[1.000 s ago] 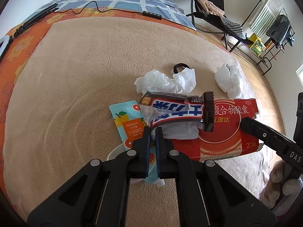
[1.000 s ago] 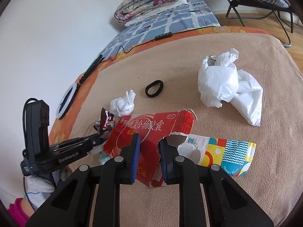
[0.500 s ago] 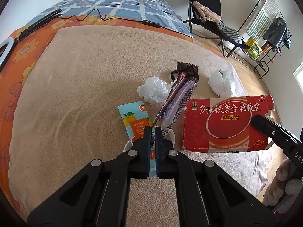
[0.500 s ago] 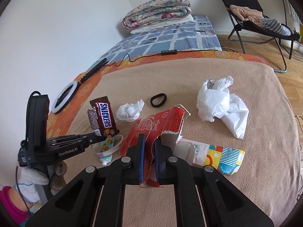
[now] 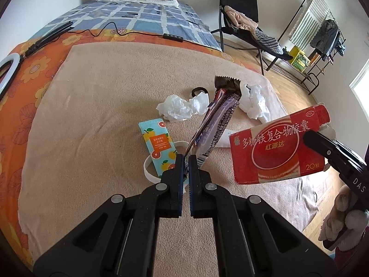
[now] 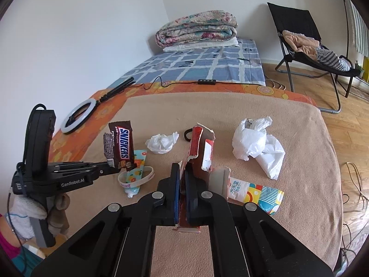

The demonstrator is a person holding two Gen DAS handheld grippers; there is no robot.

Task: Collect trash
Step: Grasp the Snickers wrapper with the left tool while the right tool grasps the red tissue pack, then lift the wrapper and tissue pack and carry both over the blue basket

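My left gripper [image 5: 186, 159] is shut on the lower end of a brown Snickers wrapper [image 5: 218, 113], which stands up above the tan blanket [image 5: 92, 115]. From the right wrist view the same wrapper [image 6: 122, 145] hangs upright at the left gripper's tip [image 6: 115, 168]. My right gripper [image 6: 182, 173] is shut on a torn, flattened red medicine box [image 6: 198, 147], held edge-on and lifted off the blanket; in the left wrist view the red box [image 5: 276, 147] floats at the right. On the blanket lie an orange-print tube [image 5: 156, 143], a white wristband [image 6: 140, 180], crumpled tissue [image 5: 182, 107], a white plastic bag [image 6: 256, 143] and a colourful packet [image 6: 256, 194].
A black hair tie [image 5: 199, 90] lies beyond the tissue. A ring light [image 6: 78, 115] and its cable rest on the orange flowered sheet [image 5: 30, 69] at left. Folded quilts [image 6: 196, 27] sit at the bed's head. A black chair [image 6: 306, 46] with clothes stands on the wood floor [image 6: 346, 120].
Both grippers have risen off the blanket with their loads. The Snickers wrapper swung from lying flat to standing upright. The right jaws closed fully on the red box, which turned edge-on.
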